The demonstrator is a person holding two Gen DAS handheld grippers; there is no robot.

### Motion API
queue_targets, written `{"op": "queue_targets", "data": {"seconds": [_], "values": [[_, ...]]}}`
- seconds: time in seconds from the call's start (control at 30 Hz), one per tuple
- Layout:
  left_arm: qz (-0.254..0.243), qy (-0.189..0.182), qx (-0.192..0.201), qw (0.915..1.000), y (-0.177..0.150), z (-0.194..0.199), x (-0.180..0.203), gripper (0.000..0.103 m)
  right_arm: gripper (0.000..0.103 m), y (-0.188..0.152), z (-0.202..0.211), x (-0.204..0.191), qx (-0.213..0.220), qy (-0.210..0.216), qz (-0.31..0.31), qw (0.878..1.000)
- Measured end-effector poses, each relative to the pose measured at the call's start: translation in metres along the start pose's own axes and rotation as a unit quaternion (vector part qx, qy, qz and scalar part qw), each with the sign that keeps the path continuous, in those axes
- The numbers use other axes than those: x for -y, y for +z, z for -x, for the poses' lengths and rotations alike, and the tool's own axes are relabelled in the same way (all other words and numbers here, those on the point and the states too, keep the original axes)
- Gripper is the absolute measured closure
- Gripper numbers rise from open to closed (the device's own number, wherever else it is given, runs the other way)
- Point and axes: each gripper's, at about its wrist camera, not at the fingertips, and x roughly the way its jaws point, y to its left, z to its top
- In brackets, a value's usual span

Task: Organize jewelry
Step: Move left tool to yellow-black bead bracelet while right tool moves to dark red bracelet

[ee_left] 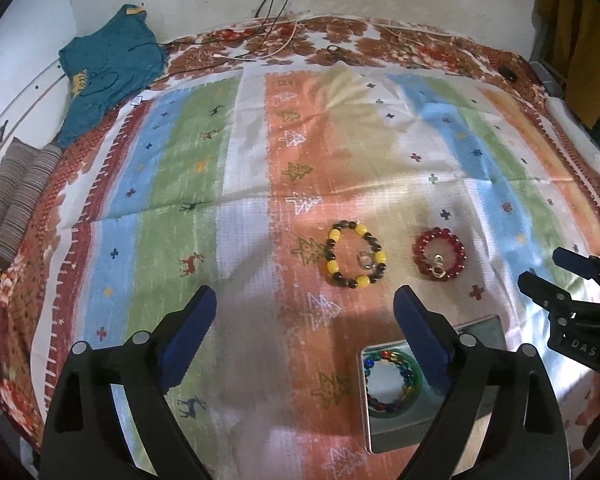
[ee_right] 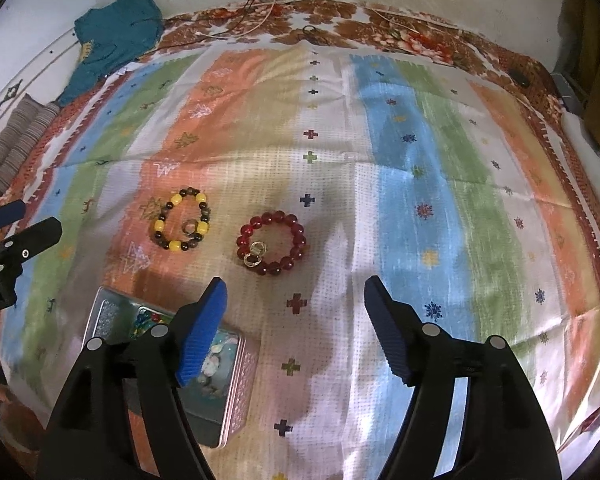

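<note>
nearest, the left hand-held gripper (ee_left: pixel 304 312) and right hand-held gripper (ee_right: pixel 296 304) both gape empty above the bed. the tin (ee_right: pixel 108 316) already holds what looks like a multicoloured bracelet (ee_left: pixel 392 384). beyond lie the yellow bracelet (ee_right: pixel 182 220) and red bracelet (ee_right: pixel 274 242); next, pinch one.

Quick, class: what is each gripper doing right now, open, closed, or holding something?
Left gripper: open, holding nothing.
Right gripper: open, holding nothing.

"DAS" on right hand-held gripper (ee_left: pixel 540 276)
</note>
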Motion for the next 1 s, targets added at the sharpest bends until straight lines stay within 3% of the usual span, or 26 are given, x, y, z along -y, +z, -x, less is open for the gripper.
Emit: {"op": "queue_targets", "data": {"seconds": [0.53,1.0], "values": [[-0.011,0.009,0.000,0.9999,0.018,-0.024,0.002,0.012,0.030,0.016,-0.026,0.001,-0.014,-0.017,0.003,1.000],[-0.033,0.011,-0.052,0.9981,0.025,-0.072,0.008,0.012,0.030,0.030,-0.056,0.003,-0.035,-0.023,0.007,0.999]]}}
